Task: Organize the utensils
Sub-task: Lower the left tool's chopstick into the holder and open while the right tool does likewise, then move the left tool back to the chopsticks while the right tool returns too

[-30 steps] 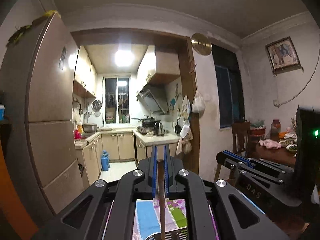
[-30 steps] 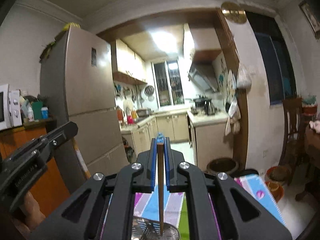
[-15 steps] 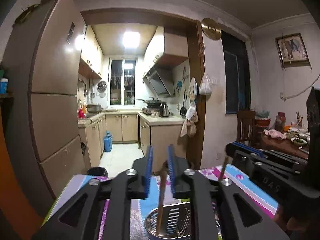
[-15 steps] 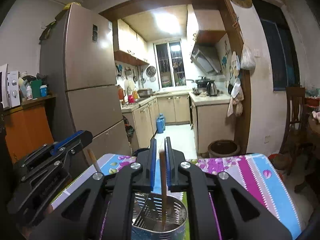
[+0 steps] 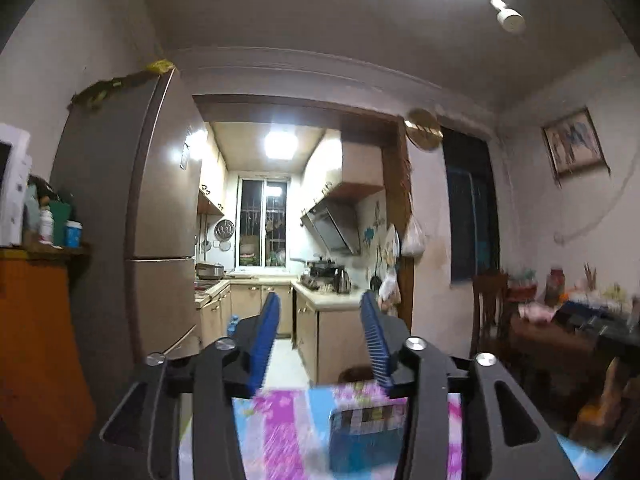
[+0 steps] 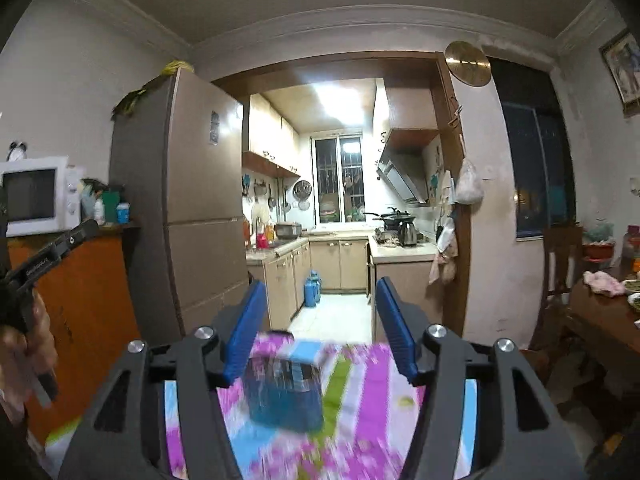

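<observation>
My left gripper points level above the patterned tablecloth, its jaws opening with nothing between the blue pads. Low and to the right of it the metal utensil holder shows as a blur. My right gripper is likewise level, its jaws opening and empty. The same holder stands blurred on the cloth below its left finger. No chopstick can be made out in either view. In the right wrist view the left gripper reaches in from the left edge, held by a hand.
A tall fridge and an orange cabinet with a microwave stand to the left. A dark dining table with dishes and a chair is on the right. The kitchen doorway lies straight ahead.
Both grippers were shut on a wooden chopstick over the holder; their jaws have spread and the chopsticks are gone from them. Both have pulled back, so the holder lies further ahead on the cloth.
</observation>
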Demonstrator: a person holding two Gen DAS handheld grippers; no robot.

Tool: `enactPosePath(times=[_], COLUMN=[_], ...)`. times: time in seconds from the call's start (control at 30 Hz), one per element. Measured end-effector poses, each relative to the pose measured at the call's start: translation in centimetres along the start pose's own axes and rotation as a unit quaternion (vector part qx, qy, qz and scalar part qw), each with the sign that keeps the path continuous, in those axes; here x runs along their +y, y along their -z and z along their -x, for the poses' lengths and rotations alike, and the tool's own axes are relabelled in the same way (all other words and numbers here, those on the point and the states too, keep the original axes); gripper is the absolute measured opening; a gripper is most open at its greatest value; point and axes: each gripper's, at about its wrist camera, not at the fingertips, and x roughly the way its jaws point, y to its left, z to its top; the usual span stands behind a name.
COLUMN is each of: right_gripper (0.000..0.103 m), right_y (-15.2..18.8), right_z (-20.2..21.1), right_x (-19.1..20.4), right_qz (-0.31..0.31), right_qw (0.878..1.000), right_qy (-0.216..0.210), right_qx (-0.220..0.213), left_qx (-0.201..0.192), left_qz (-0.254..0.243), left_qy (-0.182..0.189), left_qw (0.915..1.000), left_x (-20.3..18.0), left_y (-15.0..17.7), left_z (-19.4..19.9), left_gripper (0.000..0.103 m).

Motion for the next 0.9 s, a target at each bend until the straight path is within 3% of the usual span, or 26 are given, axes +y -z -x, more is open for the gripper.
enactPosePath(times=[0.07, 0.1, 0.13, 0.27, 0.43, 0.5, 0.6, 0.67, 0.73, 0.8, 0.9], right_gripper=[0.069, 0.077, 0.079, 0.079, 0.08, 0.079, 0.07, 0.069, 0.054, 0.034, 0.017], right_y=[1.7, 3.2, 4.3, 9.0, 13.9, 16.2, 19.2, 21.2, 23.1, 24.7, 26.3], right_z=[3.3, 5.6, 6.9, 10.8, 12.7, 13.1, 13.3, 13.3, 13.3, 12.9, 11.9], right_x=[-0.2, -0.2, -0.2, -0.2, 0.5, 1.7, 4.3, 6.0, 8.2, 9.9, 10.9], right_qz=[0.007, 0.015, 0.018, 0.013, -0.023, -0.015, 0.021, 0.044, 0.075, 0.108, 0.09], right_qw=[1.0, 0.999, 0.999, 0.994, 0.986, 0.983, 0.98, 0.979, 0.977, 0.974, 0.972], right_qy=[0.01, 0.024, 0.03, 0.072, 0.09, 0.089, 0.087, 0.073, 0.056, 0.045, 0.014], right_qx=[0.015, 0.026, 0.033, 0.075, 0.137, 0.159, 0.178, 0.187, 0.192, 0.196, 0.216], left_qx=[0.019, 0.032, 0.052, 0.12, 0.181, 0.204, 0.256, 0.278, 0.289, 0.29, 0.308], left_qz=[-0.029, -0.037, -0.044, -0.054, -0.039, -0.023, -0.037, -0.047, -0.079, -0.101, -0.095], left_qy=[-0.006, -0.005, 0.003, 0.018, 0.013, 0.017, 0.026, 0.038, 0.043, 0.035, 0.018], left_qw=[0.9994, 0.9988, 0.9977, 0.9911, 0.9827, 0.9785, 0.9657, 0.9586, 0.9531, 0.951, 0.9465], left_x=[-0.5, -0.6, -0.7, -1.0, -1.6, -2.2, -4.8, -6.4, -8.5, -10.1, -10.7], left_y=[1.4, 2.2, 3.4, 8.3, 14.6, 16.7, 20.9, 22.7, 24.2, 25.2, 27.3], left_z=[3.4, 4.8, 6.4, 11.3, 15.6, 16.4, 17.0, 17.0, 16.8, 16.4, 15.7], left_gripper=[0.064, 0.066, 0.068, 0.068, 0.068, 0.061, 0.04, 0.019, 0.008, 0.007, 0.007])
